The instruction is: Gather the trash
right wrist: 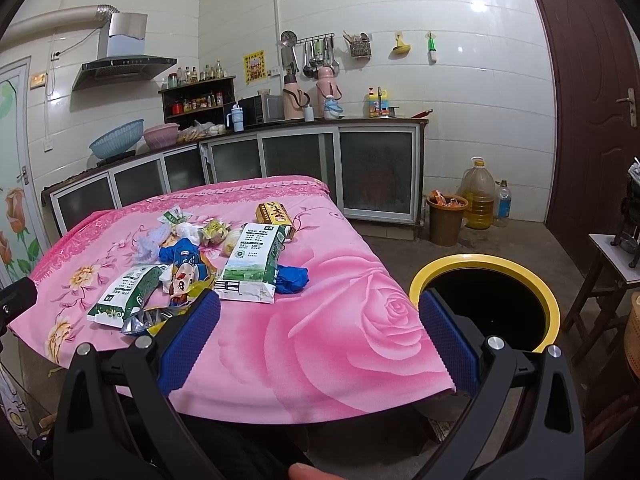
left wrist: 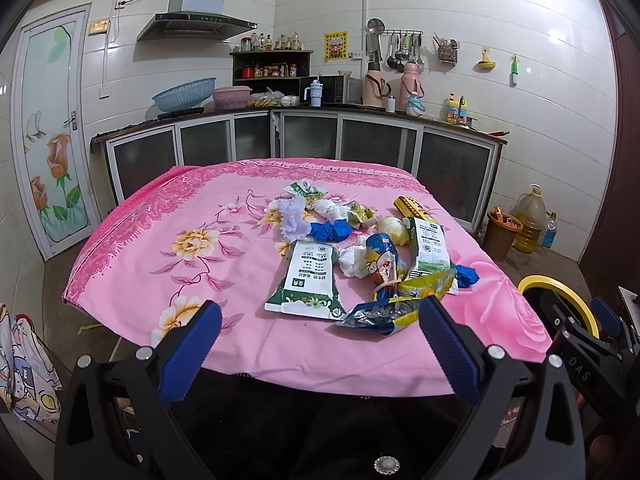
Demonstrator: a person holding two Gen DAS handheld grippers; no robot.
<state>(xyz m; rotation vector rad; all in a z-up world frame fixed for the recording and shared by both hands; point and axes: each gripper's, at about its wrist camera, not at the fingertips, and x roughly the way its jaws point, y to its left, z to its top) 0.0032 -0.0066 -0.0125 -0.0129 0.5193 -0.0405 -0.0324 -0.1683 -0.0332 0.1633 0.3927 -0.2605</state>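
- The trash is a loose pile of wrappers and wads lying on the pink flowered tablecloth [left wrist: 168, 248], toward the table's right half as the left wrist camera sees it.
- Nearest the left gripper [left wrist: 320, 344] lie a green-and-white snack bag [left wrist: 308, 280] flat on its face and a crumpled foil wrapper [left wrist: 380, 314] with a silver inside and yellow edge; the foil wrapper sits just beyond the right-hand fingertip.
- Behind these are a second green-and-white bag [left wrist: 428, 248], a cartoon-printed wrapper [left wrist: 384, 264], white tissue wads [left wrist: 354, 260], blue crumpled pieces [left wrist: 330, 230], and a yellow box [left wrist: 410, 208] at the far side.
- The left gripper hangs at the near table edge, its blue pads spread wide and holding nothing.
- The right gripper [right wrist: 320, 340] is likewise spread wide and empty, above the large rose printed on the cloth.
- Only the right wrist view shows the full mouth of the yellow-rimmed bin [right wrist: 552, 312], dark inside, standing on the floor just beside the table; the left view catches a slice of its rim.
- The right view also takes in a brown door [right wrist: 592, 100] and a wooden stool [right wrist: 608, 264]; the left view shows a glass door painted with flowers [left wrist: 52, 140].
- The room is a white-tiled kitchen with a counter [left wrist: 360, 110], range hood [left wrist: 196, 26], hanging utensils, and an oil jug [right wrist: 478, 196] beside a small brown bucket [right wrist: 446, 220] on the concrete floor.
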